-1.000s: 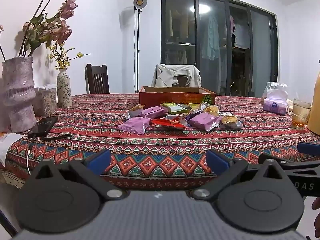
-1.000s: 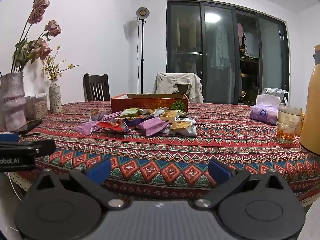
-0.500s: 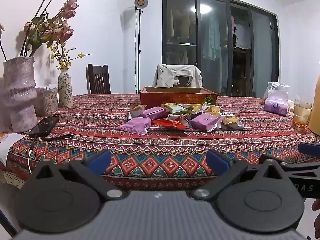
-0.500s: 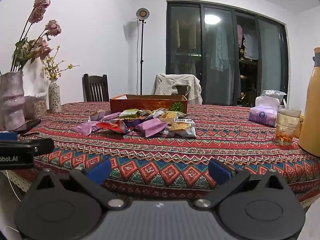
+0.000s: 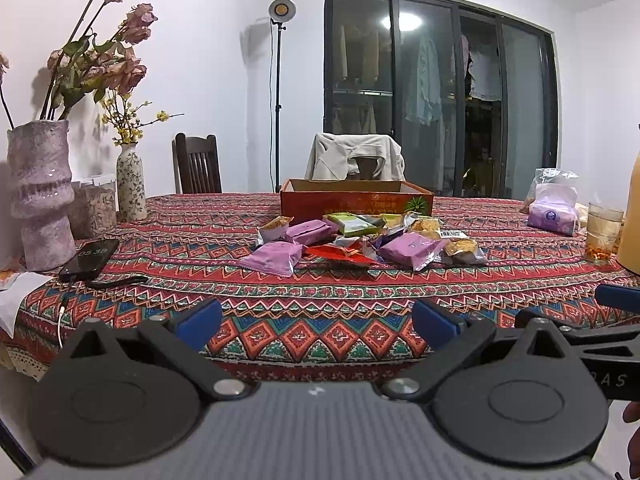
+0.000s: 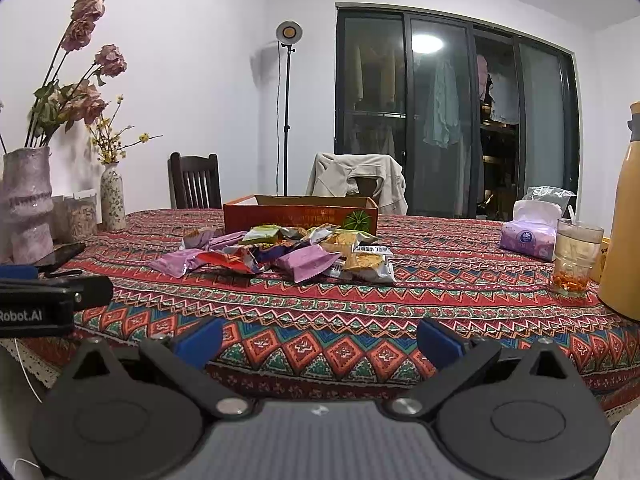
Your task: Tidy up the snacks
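Note:
A pile of snack packets (image 5: pixel 360 240) in purple, red, green and clear wrappers lies mid-table on the patterned cloth; it also shows in the right wrist view (image 6: pixel 280 256). Behind it stands an open orange cardboard box (image 5: pixel 356 200), also seen in the right wrist view (image 6: pixel 300 216). My left gripper (image 5: pixel 316 322) is open and empty, held at the table's near edge, well short of the pile. My right gripper (image 6: pixel 320 338) is open and empty, beside the left one, also at the near edge.
Two vases with flowers (image 5: pixel 38 192) and a phone (image 5: pixel 90 258) on its cable sit at the left. A tissue pack (image 6: pixel 530 232), a glass (image 6: pixel 576 256) and a yellow flask (image 6: pixel 624 220) stand at the right. Chairs stand behind the table.
Both grippers have drifted very slightly; the view of the table is almost the same. Nothing was grasped or moved.

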Available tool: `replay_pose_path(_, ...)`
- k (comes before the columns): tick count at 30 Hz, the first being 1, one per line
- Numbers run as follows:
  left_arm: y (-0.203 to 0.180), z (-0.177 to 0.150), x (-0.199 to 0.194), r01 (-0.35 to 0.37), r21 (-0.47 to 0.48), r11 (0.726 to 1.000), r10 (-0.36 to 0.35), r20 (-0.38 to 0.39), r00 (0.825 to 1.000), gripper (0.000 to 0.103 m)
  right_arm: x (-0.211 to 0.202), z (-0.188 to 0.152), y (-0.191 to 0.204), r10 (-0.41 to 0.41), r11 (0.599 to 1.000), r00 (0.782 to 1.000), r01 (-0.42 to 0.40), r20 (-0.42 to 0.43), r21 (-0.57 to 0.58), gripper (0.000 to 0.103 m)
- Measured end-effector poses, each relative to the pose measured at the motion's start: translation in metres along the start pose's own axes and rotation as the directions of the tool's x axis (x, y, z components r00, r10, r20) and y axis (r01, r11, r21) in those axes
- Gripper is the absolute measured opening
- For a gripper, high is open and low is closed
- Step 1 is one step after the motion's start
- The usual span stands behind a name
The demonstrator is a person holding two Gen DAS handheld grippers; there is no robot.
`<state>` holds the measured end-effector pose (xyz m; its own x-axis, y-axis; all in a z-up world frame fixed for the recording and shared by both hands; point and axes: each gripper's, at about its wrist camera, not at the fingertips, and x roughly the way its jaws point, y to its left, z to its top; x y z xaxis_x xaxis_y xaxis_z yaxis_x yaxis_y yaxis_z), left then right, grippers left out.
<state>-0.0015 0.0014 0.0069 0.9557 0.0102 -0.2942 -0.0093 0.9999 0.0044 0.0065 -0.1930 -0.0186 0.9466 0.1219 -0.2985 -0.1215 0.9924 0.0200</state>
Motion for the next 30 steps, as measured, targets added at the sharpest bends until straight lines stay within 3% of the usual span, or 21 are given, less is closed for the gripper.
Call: replay_pose_path(30,0.0014,-0.0004,0.0006,-0.002,-0.009,1.0,0.002,-0.004,1.0,0.103,-0.0017,0.0007,0.0081,0.007,1.0,1.0,-0.007,0.017,-0.02,0.103)
